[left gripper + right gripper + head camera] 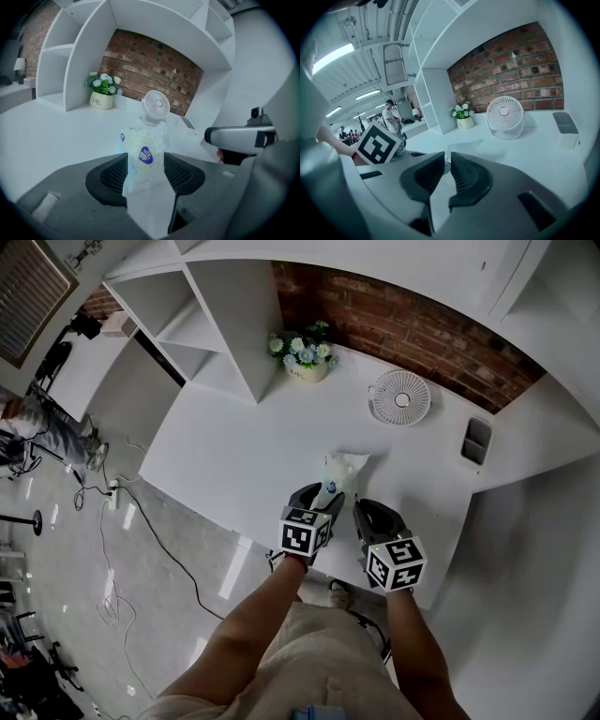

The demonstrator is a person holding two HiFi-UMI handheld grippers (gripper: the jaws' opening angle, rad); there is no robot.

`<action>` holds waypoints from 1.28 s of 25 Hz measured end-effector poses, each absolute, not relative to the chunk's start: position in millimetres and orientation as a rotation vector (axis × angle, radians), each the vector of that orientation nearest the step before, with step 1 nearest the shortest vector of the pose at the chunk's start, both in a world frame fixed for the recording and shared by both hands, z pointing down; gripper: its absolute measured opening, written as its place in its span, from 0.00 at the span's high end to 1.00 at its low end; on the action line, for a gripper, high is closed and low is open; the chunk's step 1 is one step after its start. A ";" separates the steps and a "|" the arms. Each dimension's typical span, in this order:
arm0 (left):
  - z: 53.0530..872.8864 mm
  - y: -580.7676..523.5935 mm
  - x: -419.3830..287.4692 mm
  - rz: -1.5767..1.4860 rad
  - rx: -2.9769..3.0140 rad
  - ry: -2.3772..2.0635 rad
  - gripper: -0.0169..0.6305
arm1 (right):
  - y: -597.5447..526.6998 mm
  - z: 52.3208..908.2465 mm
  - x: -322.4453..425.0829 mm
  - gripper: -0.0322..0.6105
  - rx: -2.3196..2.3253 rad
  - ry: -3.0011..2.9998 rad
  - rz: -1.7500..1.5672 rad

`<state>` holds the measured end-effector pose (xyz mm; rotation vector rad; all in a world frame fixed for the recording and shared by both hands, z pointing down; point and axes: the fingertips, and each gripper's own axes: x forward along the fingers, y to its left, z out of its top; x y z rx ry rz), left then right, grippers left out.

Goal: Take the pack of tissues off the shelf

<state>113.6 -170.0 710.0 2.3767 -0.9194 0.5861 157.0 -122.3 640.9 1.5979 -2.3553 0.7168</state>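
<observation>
Two tongs: we find left gripper released around white plastic tissue pack, right gripper clenched empty; set-down seemingly done, withdraw gently.

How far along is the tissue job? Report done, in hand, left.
Done: the tissue pack stands on the white desk, off the shelf unit. In hand: nothing; the left gripper stands open around the pack, and the right gripper is shut and empty. Left: probably only backing the left gripper away.

a red brick wall backed the white desk, with open white shelving at its left end. the floor was pale and glossy, and strip lights ran along the ceiling.
</observation>
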 end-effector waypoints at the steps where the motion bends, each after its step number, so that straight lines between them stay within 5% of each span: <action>1: 709.7 -170.0 113.0 0.586 2.376 -0.922 0.63 | -122.2 640.6 157.1 0.88 1.597 -2.356 0.716; 26: 667.9 -152.2 103.5 0.518 2.430 -0.969 0.63 | -113.6 625.2 155.2 0.88 1.576 -2.394 0.698; 32: 652.6 -144.5 99.7 0.501 2.461 -0.974 0.77 | -106.4 620.4 156.6 0.88 1.577 -2.395 0.694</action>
